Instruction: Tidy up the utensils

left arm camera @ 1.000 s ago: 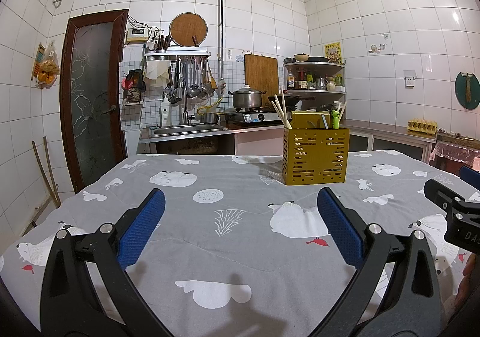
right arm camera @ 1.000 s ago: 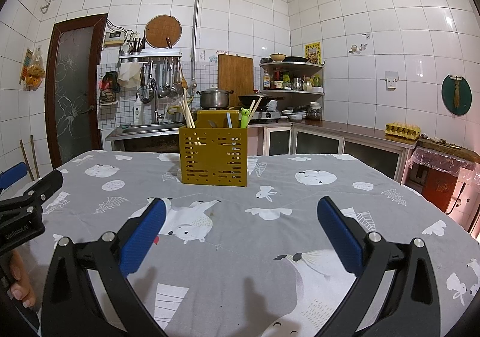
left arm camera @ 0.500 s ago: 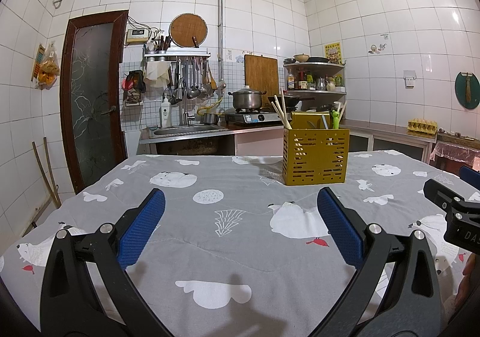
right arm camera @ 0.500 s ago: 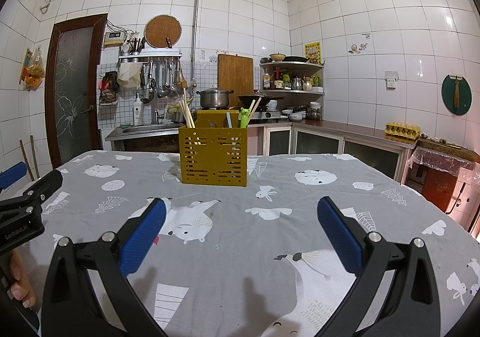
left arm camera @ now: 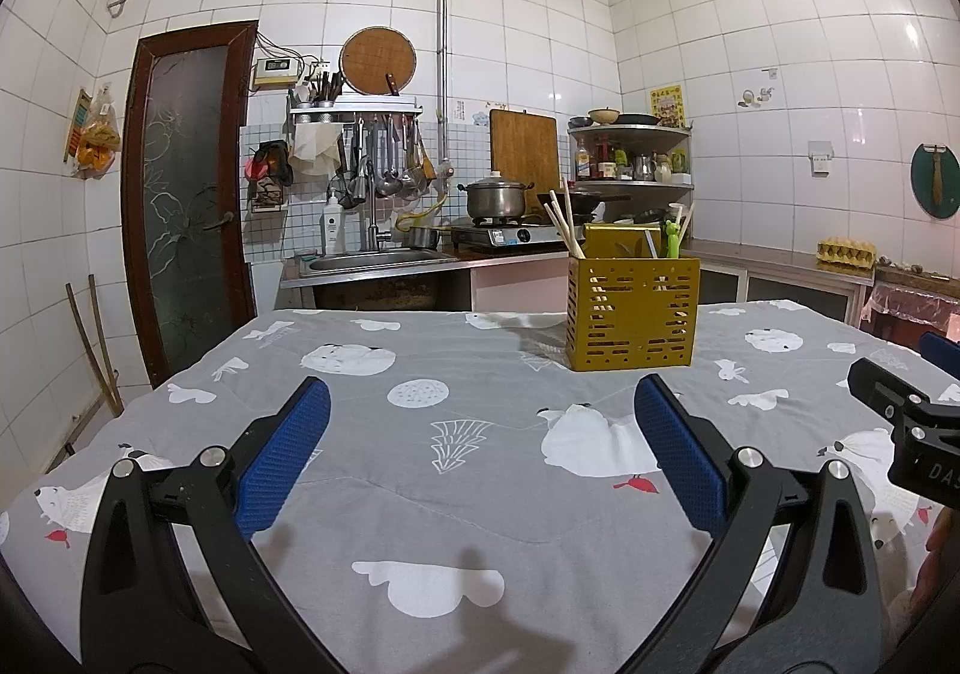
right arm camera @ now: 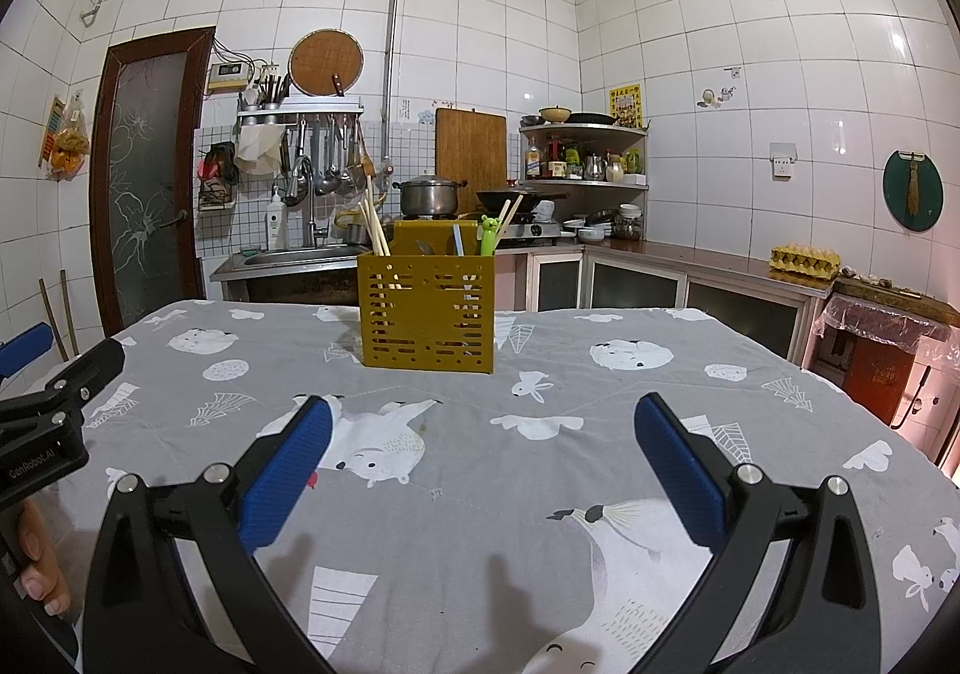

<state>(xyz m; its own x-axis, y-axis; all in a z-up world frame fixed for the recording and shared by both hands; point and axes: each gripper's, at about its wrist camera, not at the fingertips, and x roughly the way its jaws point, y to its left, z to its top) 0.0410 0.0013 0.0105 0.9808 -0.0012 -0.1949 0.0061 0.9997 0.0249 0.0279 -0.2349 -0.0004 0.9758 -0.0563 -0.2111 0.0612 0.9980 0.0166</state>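
A mustard-yellow slotted utensil holder (left arm camera: pixel 633 314) (right arm camera: pixel 427 314) stands upright on the grey patterned tablecloth (left arm camera: pixel 456 470) (right arm camera: pixel 540 470), toward its far side. Wooden chopsticks (right arm camera: pixel 373 227) lean out of its left part, and a green-topped utensil (right arm camera: pixel 489 234) and more chopsticks stick out on the right. My left gripper (left arm camera: pixel 480 410) hovers low over the cloth, open, nothing between its blue pads. My right gripper (right arm camera: pixel 480 422) is likewise open and holds nothing, facing the holder from the near side. Each gripper shows at the edge of the other's view.
Behind the table runs a kitchen counter with a sink (left arm camera: pixel 372 260), a pot (left arm camera: pixel 495 200) on a stove, hanging ladles and a corner shelf (right arm camera: pixel 585 158). An egg tray (right arm camera: pixel 804 258) sits on the right counter. A brown door (left arm camera: pixel 180 194) is at left.
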